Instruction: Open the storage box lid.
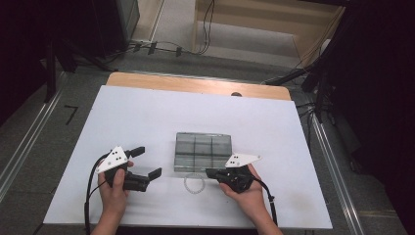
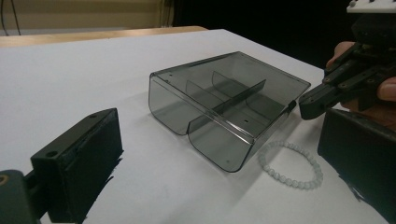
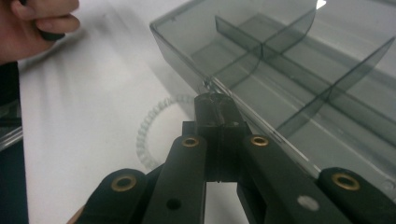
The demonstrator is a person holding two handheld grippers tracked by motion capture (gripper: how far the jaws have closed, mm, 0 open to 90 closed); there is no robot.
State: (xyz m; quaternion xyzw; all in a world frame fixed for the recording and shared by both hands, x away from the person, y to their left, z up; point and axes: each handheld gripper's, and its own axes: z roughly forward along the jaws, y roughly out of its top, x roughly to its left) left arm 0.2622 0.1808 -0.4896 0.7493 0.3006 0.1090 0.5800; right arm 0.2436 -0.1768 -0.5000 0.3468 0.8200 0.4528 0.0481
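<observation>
Evidently the right claw [image 1: 209, 172] has its jaws pressed together with nothing between them, tips touching the near front rim of the smoky clear divided organiser box [image 1: 203, 151] on the white counter [image 1: 147, 117]. Just to that claw's left, beside the box's front wall, lies the white bead bracelet [image 1: 195, 184], flat on the counter. The left claw [image 1: 148, 162] hangs wide open and empty, well apart from the box. To do this well, I'd back the right claw off the rim, open it, lower one jaw inside the bead ring and pinch lightly, so the beads don't skid
</observation>
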